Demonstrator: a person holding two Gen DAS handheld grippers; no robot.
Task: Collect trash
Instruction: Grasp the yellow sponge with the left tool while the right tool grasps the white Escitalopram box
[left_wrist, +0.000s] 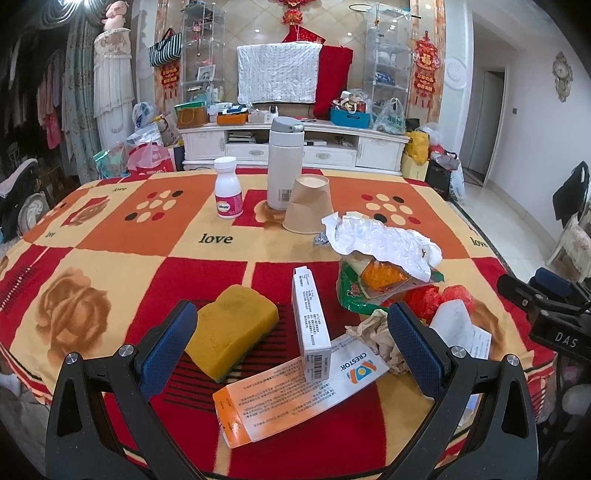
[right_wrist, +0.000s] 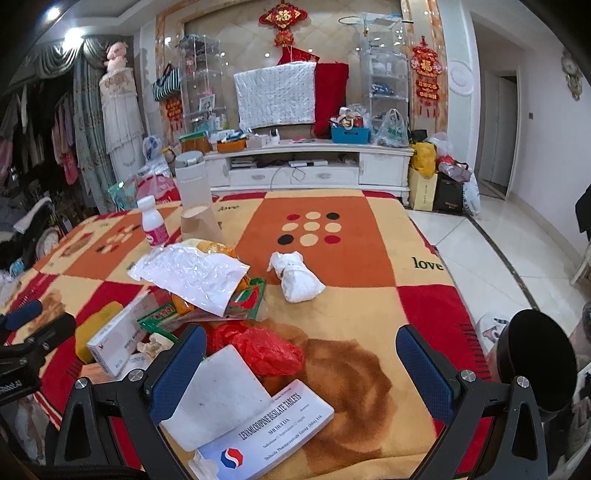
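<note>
Both grippers gape wide and hold nothing. The left gripper (left_wrist: 291, 332) hangs over the counter's (left_wrist: 147, 229) near edge, framing a yellow sponge (left_wrist: 232, 332), an upright white box (left_wrist: 310, 325) on a flat Crestor carton (left_wrist: 295, 395) and crumpled paper (left_wrist: 376, 332). The right gripper (right_wrist: 301, 363) brackets red plastic (right_wrist: 269, 350) and a tablet box (right_wrist: 269, 424). Wrappers (right_wrist: 199, 277) lie heaped mid-counter, and a white wad (right_wrist: 295, 277) sits apart.

Pretty crowded on the left: yellow-green sponge block (left_wrist: 232, 330), upright white medicine carton (left_wrist: 311, 325) and crumpled brown paper (left_wrist: 376, 334) fill the near cloth. Wide open patch of orange-red patterned blanket (right_wrist: 369, 295) right of the knotted white tissue bundle (right_wrist: 295, 275).
</note>
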